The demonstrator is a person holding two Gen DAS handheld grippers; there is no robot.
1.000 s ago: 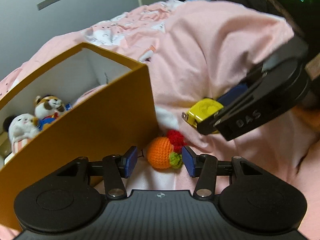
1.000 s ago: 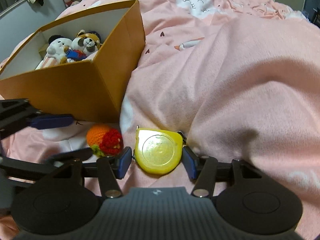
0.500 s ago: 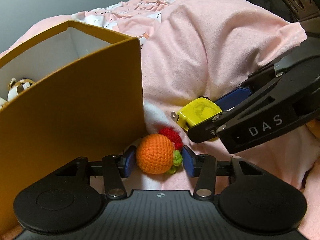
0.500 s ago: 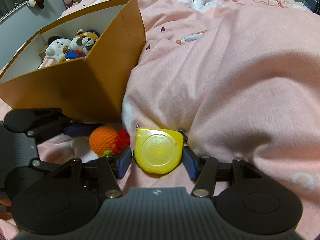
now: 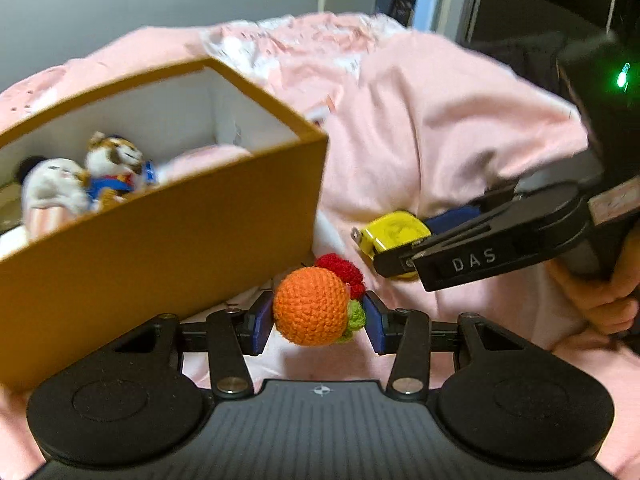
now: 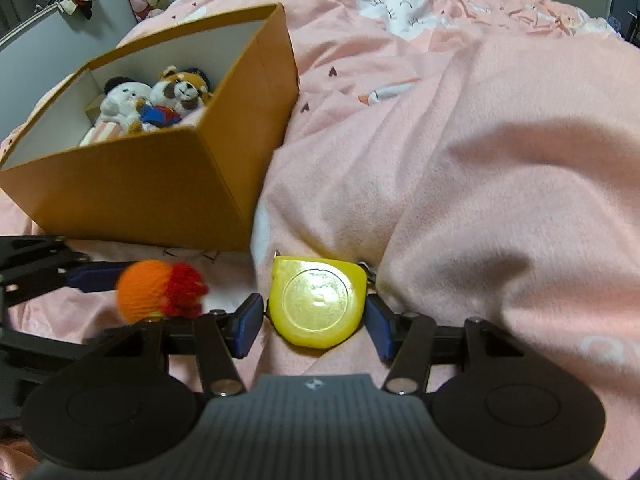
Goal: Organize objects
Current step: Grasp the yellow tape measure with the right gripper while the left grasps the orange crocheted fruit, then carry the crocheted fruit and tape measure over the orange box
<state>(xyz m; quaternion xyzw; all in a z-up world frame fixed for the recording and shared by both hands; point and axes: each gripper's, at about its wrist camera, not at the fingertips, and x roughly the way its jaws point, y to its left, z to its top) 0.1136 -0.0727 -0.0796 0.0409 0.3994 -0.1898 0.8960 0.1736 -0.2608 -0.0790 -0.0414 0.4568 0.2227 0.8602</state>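
Now our left gripper (image 5: 318, 316), its jaws having just closed, pinches the orange crocheted ball (image 5: 310, 306) below the tall brown cardboard box's (image 5: 160, 248) rim, up-left. Our right gripper (image 6: 314, 322) clasps the yellow round tape measure (image 6: 318, 302) on the pink blanket (image 6: 480, 200).

Ahead and to the left of the left gripper (image 5: 318, 322), the near wall of the cardboard box (image 5: 168, 248) blocks the straight path; its open top is clear above the plush toys (image 5: 86, 182). To its right the right gripper (image 5: 404, 256) (gripping a yellow tape measure (image 5: 394, 232)) crowds the gap. Beyond that, a raised fold of pink blanket (image 6: 500, 152) rises.
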